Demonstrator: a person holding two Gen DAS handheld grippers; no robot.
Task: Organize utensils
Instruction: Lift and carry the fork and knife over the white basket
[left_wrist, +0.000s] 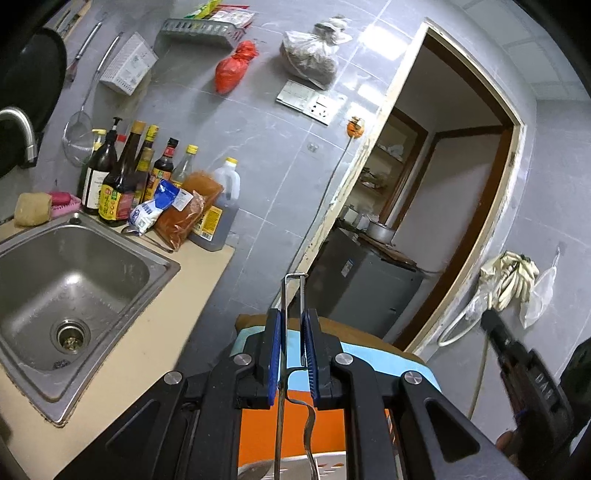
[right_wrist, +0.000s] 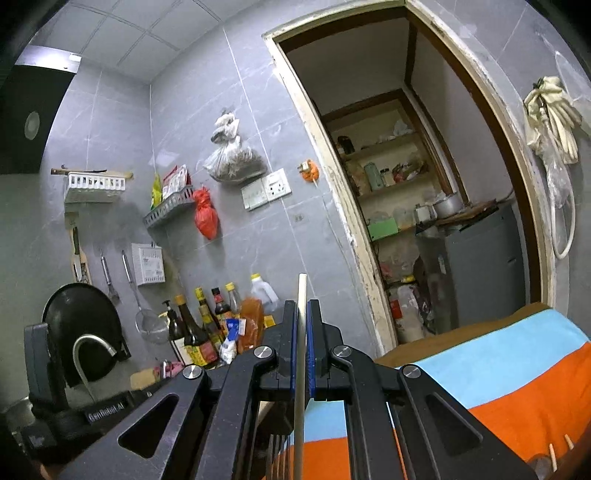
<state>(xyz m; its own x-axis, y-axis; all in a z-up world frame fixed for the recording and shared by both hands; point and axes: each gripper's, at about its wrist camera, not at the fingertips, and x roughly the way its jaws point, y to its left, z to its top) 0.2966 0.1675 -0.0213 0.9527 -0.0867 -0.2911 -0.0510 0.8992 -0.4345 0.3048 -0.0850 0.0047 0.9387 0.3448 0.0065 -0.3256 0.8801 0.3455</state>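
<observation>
Currently both claws are lifted above a striped cloth (right_wrist: 498, 373) of blue and orange, each carrying something thin, in a small grey-tiled kitchen.

From the left wrist camera, the left claw (left_wrist: 291, 354) is pinched on slim metal utensils (left_wrist: 282, 406): a straight rod-like handle and a second curved handle pass between its blue pads, and a thin wire loop sticks out past the fingertips. What kind of utensils they are cannot be told; their working ends are hidden below the frame. To the left lies a bench (left_wrist: 147, 354) with a steel sink (left_wrist: 74, 295), empty, and a cluster of sauce bottles (left_wrist: 122, 177) against the wall.

From the right wrist camera, the right claw (right_wrist: 303, 347) is pressed together on a single pale chopstick (right_wrist: 301, 369), which stands nearly upright between the pads and pokes out above them. More pale stick tips (right_wrist: 559, 450) show at the lower right corner, and dark prongs, possibly of a fork or a rack, sit just below the claw.

Judging progress: the sorting seems to be mid-way. Items are in hand but not yet placed, and at least a few sticks remain below. No holder or tray for them is clearly visible, so how much is already sorted cannot be told.
</observation>
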